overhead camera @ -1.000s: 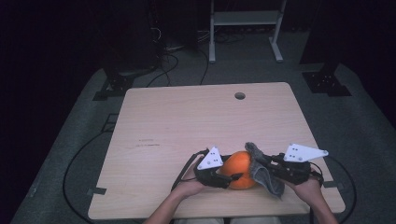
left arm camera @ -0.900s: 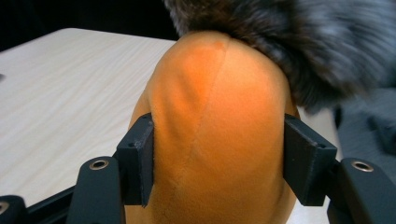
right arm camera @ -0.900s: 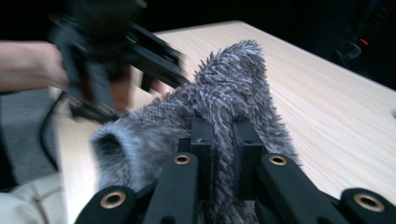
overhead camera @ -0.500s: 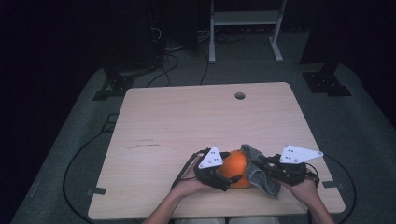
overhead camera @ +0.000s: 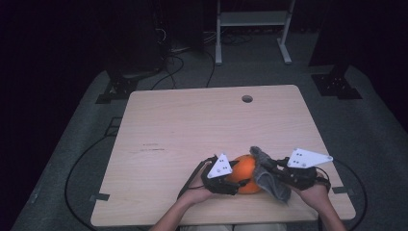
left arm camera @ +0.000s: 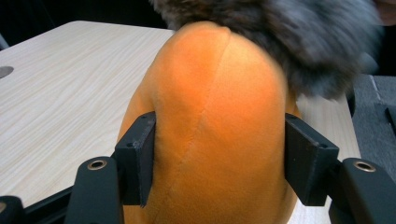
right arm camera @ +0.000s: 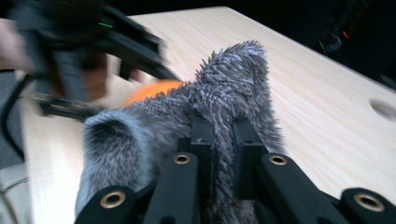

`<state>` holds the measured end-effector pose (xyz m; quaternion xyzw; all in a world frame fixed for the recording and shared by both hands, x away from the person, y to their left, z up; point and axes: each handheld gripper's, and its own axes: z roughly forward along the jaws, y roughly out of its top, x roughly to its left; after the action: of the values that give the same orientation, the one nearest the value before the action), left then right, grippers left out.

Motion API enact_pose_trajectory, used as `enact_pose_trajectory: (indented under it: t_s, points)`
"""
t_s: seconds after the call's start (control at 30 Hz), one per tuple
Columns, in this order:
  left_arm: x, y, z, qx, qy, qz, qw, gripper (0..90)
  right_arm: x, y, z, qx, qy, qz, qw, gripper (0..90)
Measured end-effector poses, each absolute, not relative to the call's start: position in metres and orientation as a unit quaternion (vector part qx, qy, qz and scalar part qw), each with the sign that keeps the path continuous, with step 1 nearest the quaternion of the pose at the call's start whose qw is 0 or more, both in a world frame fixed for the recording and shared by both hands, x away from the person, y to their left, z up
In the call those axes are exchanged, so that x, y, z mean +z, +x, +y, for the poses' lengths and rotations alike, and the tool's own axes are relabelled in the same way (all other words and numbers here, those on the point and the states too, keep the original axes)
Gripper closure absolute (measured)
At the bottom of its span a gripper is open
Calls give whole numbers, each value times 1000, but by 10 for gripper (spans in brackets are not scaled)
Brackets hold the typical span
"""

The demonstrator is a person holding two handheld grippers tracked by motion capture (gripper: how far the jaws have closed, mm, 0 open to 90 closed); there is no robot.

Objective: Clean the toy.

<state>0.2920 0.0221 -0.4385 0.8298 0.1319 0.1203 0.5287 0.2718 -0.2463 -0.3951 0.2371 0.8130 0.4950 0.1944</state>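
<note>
High view: round orange plush ball [overhead camera: 244, 172] sits on the light wooden table [overhead camera: 192, 125], near its front edge, right of centre. The left gripper [overhead camera: 236, 182] meets it from the left. Its jaws have just been closing, with the ball between them. The right gripper [overhead camera: 269, 169] comes in from the right with a shaggy grey cloth [overhead camera: 267, 174] draped against the ball's right side.

Left gripper view: both black pads [left arm camera: 137, 161] press into the ball's [left arm camera: 215, 126] flanks, so the grip is on the ball. Grey cloth [left arm camera: 289, 32] lies over its top, blurred.

Right gripper view: jaws nearly together, pinching a fold of the grey cloth [right arm camera: 224, 102]. A sliver of the ball [right arm camera: 152, 91] shows behind it, with the left gripper blurred beyond it.
</note>
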Motion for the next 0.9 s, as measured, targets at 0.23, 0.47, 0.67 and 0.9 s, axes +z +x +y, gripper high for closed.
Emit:
enact_pose_trajectory:
  t_s: [0.23, 0.47, 0.67, 0.9]
  points:
    - [-439, 289, 18, 124, 833, 119, 526, 342, -389, 265, -245, 518, 214, 811, 166, 810]
    - [-436, 295, 20, 107, 839, 115, 522, 170, -396, 266, -241, 520, 211, 814, 151, 810]
    - [-441, 295, 24, 114, 837, 118, 522, 300, -399, 272, -241, 529, 221, 805, 153, 810]
    - [-443, 295, 26, 109, 835, 117, 527, 288, -411, 278, -266, 514, 276, 797, 155, 810]
